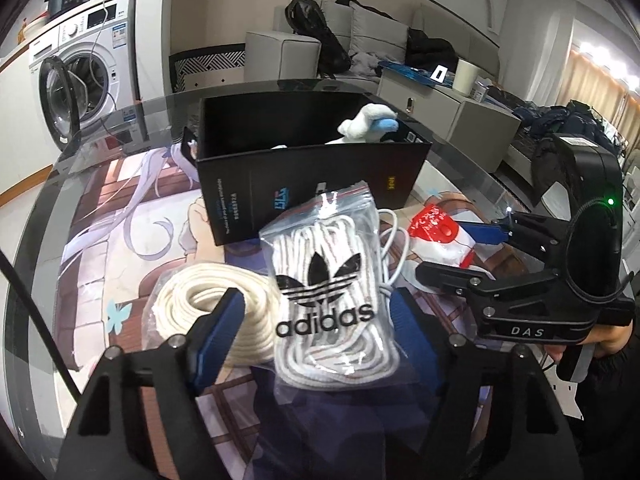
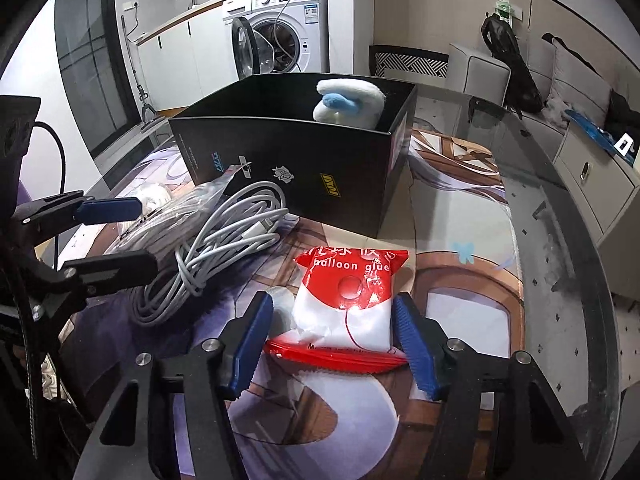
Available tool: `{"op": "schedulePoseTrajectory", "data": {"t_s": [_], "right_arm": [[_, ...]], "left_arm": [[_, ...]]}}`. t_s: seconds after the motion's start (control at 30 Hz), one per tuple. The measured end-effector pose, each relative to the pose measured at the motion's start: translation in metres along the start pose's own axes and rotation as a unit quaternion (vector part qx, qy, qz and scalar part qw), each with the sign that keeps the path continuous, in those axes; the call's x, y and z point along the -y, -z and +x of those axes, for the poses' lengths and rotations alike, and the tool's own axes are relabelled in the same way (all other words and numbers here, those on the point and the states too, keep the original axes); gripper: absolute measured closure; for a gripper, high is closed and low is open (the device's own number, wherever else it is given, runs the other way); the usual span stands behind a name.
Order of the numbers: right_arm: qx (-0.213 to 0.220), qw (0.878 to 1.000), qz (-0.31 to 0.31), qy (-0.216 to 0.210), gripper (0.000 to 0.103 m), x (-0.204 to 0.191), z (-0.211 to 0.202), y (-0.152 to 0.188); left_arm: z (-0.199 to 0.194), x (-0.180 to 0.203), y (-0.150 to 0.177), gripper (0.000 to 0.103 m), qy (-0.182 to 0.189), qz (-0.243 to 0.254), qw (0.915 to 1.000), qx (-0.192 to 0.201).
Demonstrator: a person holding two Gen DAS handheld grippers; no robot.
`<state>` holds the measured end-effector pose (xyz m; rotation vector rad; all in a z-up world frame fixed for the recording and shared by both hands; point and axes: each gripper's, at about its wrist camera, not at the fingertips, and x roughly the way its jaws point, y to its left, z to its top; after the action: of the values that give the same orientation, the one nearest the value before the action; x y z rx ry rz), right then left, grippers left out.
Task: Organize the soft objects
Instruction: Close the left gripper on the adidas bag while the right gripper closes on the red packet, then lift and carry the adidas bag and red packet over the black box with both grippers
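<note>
A clear Adidas bag of white laces [image 1: 334, 296] lies between the blue pads of my left gripper [image 1: 320, 312], which is open around it. A coil of cream rope [image 1: 208, 308] lies to its left. A white cable bundle [image 2: 224, 236] lies on the mat. A red and white balloon glue packet [image 2: 352, 300] sits between the pads of my right gripper [image 2: 336, 328], open around it. A black box [image 1: 304, 184] stands behind, holding a white and blue plush toy [image 1: 368, 124]; the plush toy also shows in the right wrist view [image 2: 348, 100].
The objects lie on a printed mat [image 2: 460, 240] on a glass table [image 2: 560, 220]. A washing machine [image 1: 80, 68] with its door open stands at the back left. A sofa with clothes [image 1: 380, 40] and a low cabinet [image 2: 592, 176] stand behind the table.
</note>
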<state>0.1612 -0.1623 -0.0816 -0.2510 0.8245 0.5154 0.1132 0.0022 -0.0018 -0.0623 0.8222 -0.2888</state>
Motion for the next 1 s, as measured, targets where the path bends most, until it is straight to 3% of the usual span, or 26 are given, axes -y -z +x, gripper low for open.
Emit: {"op": "schedulePoseTrajectory", "data": {"t_s": [0.07,0.47,0.73,1.0], "right_arm": [[0.000,1.000,0.000,-0.001,0.039,-0.0004,-0.0004,0.0003],[0.000,1.000,-0.003,-0.001,0.039,-0.0002,-0.0014,0.0001],[0.000,1.000,-0.003,-0.002,0.039,-0.0003,-0.0011,-0.0001],[0.002,1.000,-0.004,-0.004,0.043,-0.0006,-0.0017,-0.0004]], "left_arm": [[0.0005,0.0016,0.0004,0.034,0.005,0.002,1.0000,-0.001],[0.0021,-0.0031,0.0003,0.035,0.036,-0.017,0.9992,-0.003],[0.0032,-0.0030,0.0012,0.061,0.036,-0.012,0.9993,-0.001],[-0.0065,-0.0001,0.0002,0.065,0.022,-0.002,0.9995,0.021]]}}
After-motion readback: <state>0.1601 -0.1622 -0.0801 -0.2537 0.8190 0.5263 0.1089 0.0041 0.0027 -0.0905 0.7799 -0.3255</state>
